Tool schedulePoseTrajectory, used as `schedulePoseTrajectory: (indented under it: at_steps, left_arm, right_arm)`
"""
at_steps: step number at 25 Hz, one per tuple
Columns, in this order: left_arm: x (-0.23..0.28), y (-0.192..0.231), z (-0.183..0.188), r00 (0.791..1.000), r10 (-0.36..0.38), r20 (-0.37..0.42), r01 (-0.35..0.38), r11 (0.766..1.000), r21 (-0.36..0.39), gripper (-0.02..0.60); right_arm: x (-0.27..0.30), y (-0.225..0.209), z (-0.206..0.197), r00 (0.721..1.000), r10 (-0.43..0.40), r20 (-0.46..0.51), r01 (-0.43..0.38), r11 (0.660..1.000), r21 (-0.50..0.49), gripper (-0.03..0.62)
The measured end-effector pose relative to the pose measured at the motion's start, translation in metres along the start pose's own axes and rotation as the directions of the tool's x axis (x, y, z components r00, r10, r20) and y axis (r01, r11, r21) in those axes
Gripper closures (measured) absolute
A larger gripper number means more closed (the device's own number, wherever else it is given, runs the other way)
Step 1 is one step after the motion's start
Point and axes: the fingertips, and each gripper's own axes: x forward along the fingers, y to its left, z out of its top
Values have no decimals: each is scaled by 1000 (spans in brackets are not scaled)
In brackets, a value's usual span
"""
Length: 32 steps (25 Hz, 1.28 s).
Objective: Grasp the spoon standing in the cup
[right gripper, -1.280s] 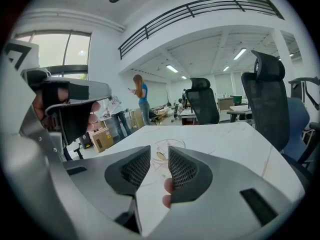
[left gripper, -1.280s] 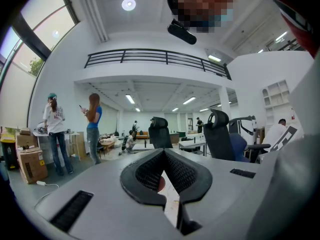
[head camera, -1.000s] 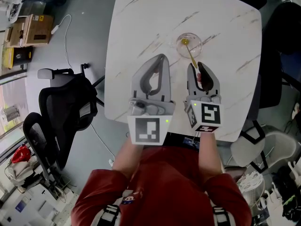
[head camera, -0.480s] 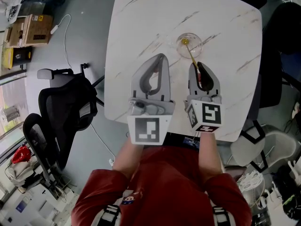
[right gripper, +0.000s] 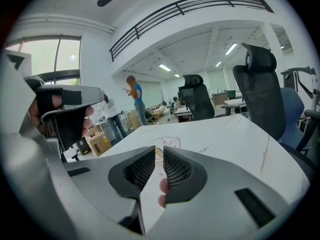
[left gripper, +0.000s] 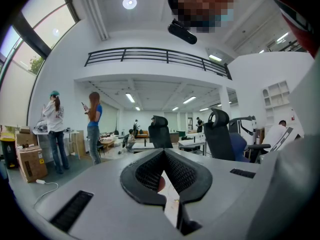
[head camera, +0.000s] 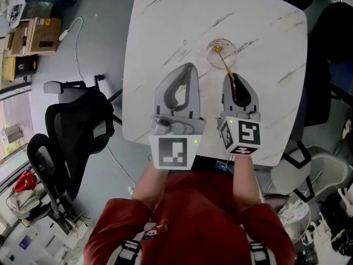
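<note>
Spoon point(head camera: 225, 65) leans in glass cup point(head camera: 222, 53) on white marbled surface point(head camera: 165, 32). Handle end sits between narrowly spread jaws of right claw point(head camera: 234, 76). Left claw point(head camera: 191, 66) alongside, pressed together, holds nothing.

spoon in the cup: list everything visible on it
The spoon is thin, gold-coloured, seemingly metal. Its lower end sits in the clear glass cup on the white marbled table; the handle leans over the rim toward the right gripper, its tip in the gap between the slightly parted jaws. Contact unclear.
</note>
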Motion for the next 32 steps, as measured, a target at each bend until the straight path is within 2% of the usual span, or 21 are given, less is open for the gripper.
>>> schedulePoseTrajectory:
  at_steps: [7,32]
  left_arm:
    - [3,-2,0,1000,-1,-4,1,1000,-7,572]
    - [-6,-5,12,1000,-1,22,1,1000,-3,572]
  right_arm:
    - [1,-6,4,1000,-22,5,22,999,-25,556]
    - [-14,0,19,998,-20,54,24,996,-84,557]
